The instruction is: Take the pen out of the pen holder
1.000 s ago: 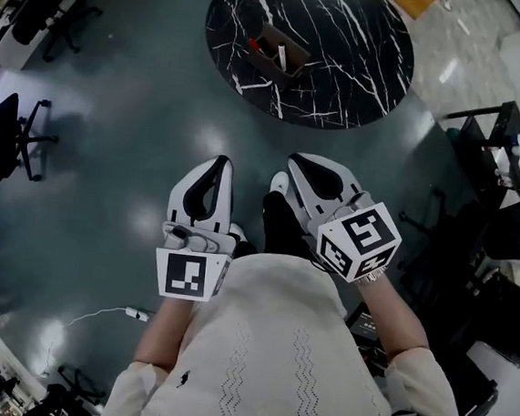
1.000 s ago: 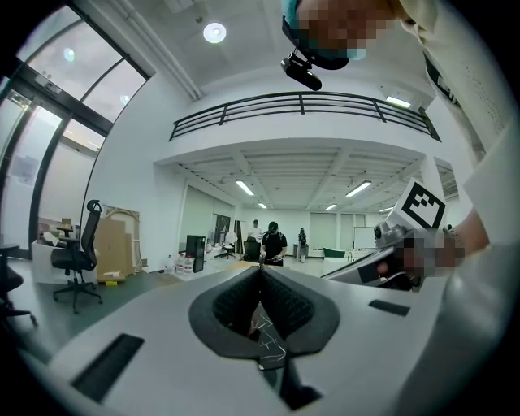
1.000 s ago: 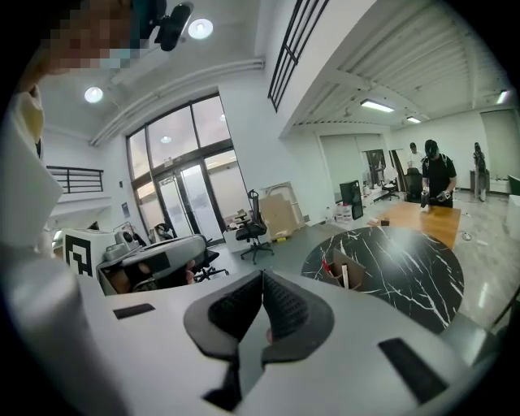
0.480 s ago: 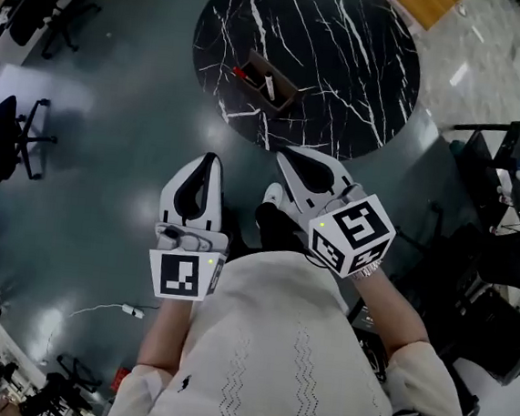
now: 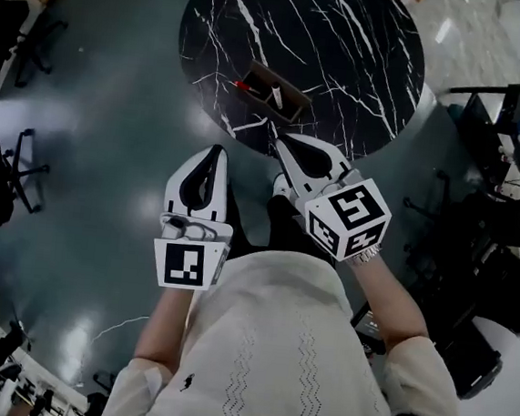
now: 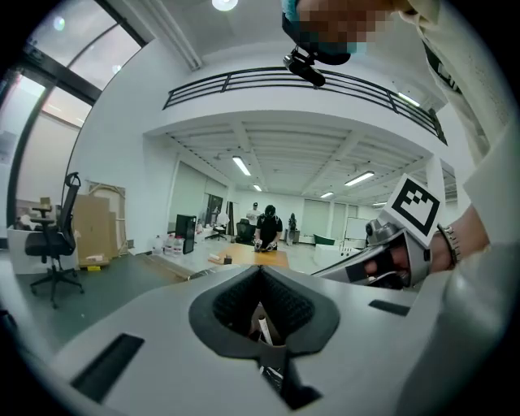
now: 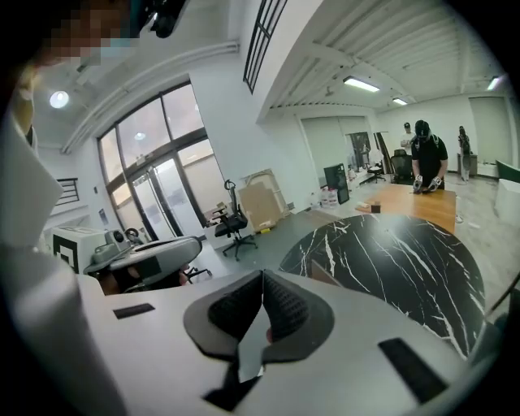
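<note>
Grey office floor (image 5: pixel 111 142); the round black marble worktop (image 5: pixel 350 37) has drawn closer.
The left hand-held gripper (image 5: pixel 217 151) and right hand-held gripper (image 5: pixel 281 140), jaws closed on nothing, now reach its edge; the white pen (image 5: pixel 275 97) waits in the brown pen holder (image 5: pixel 289 94) just ahead.

Head view's top edge cuts the marble table (image 5: pixel 348 56); contents of the pen holder (image 5: pixel 293 105) are too small to tell.

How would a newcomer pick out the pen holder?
Find the round black marble table at the top of the head view. Near its edge closest to the person sits the pen holder, a brown open box holding a white pen and a red pen, alone on the tabletop.
</note>
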Motion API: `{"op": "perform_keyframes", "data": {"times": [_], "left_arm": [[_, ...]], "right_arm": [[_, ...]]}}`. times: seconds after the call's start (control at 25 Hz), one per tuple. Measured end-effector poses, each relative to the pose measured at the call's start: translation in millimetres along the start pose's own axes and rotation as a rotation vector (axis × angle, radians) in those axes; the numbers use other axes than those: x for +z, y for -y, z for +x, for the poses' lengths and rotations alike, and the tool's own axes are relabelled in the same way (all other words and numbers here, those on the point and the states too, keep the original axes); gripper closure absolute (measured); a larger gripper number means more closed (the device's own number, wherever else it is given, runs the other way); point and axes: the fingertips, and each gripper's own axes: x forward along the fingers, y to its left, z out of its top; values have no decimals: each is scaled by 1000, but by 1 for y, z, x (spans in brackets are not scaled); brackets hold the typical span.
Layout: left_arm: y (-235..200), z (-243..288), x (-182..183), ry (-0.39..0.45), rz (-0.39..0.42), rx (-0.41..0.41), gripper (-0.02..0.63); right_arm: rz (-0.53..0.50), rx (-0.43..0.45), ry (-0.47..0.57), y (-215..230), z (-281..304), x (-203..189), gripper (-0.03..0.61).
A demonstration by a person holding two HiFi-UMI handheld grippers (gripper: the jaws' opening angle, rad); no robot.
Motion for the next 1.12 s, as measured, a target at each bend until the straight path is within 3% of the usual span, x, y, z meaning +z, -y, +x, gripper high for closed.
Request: {"op": "perform_keyframes", "data": {"times": [0.24,0.4,0.6,0.84,1.12], "left_arm": [[-55,28,-15,-58,-82,-65,603],[-86,38,-26,-100,-79,-77,603],[-108,55,-37,-109,-85,-80,603],[-108,68,-49,-127,-128,-93,603],[-112,73,-64,-154,-156,-92,603]], "right_arm": [[73,-60,-66,20,80,-10,560],[-16,-71,-133,30,123,-21,560],[-42,-65,-247,44,164,-45,558],[-181,-102,-348,58,190,-59,530],[-231,-122,-384,73,210,-71,502]]}}
